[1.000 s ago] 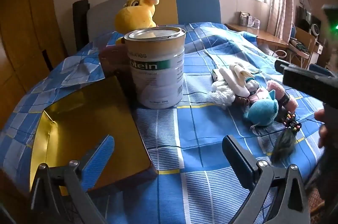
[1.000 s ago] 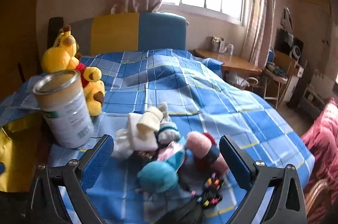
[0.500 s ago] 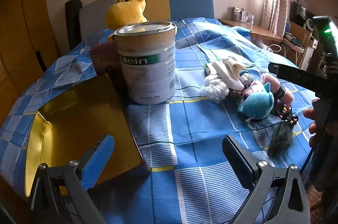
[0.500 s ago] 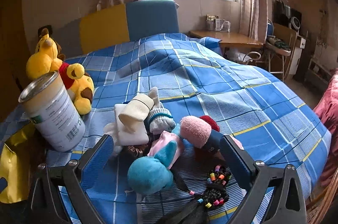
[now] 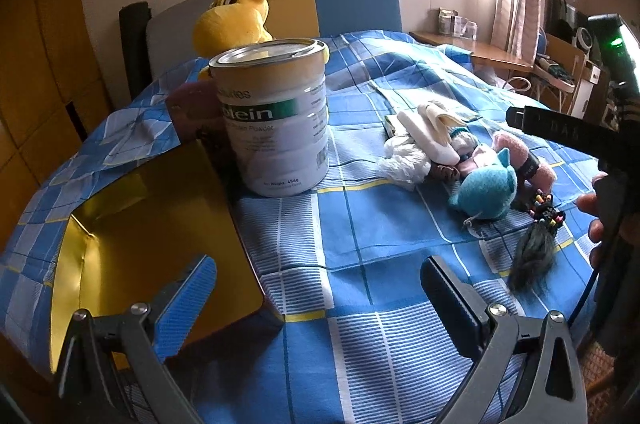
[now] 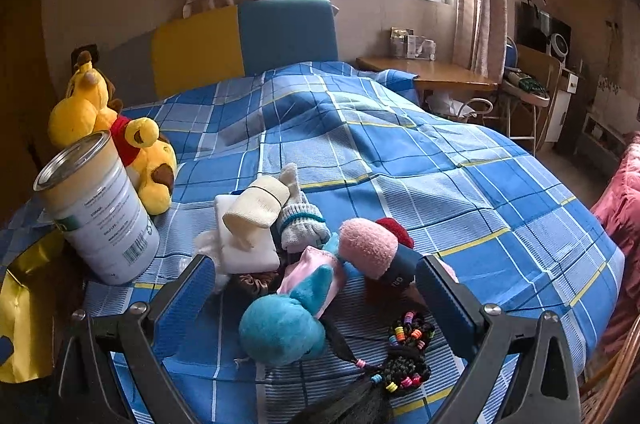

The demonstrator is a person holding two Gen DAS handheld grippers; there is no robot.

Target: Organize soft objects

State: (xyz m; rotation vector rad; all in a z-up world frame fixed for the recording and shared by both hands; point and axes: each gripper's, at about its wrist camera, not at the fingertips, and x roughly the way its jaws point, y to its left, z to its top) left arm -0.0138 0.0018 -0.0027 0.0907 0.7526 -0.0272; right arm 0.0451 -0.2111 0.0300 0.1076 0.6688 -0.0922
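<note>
Your bed (image 6: 460, 184) carries the gold box (image 5: 152, 224) beside the tin (image 5: 276, 120). The soft-toy pile (image 6: 304, 264) lies between your right gripper (image 6: 316, 300) jaws, spread wide, untouched. Left gripper (image 5: 320, 300) jaws gape over bare sheet.

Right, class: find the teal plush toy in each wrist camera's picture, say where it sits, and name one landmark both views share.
Left wrist view: the teal plush toy lies right of centre on the blue checked bedspread, at the near end of the soft-toy pile.
Right wrist view: it lies low in the centre, between the open fingers of the right gripper.
Shared landmark: the protein powder tin, left of the toy in both.
</note>
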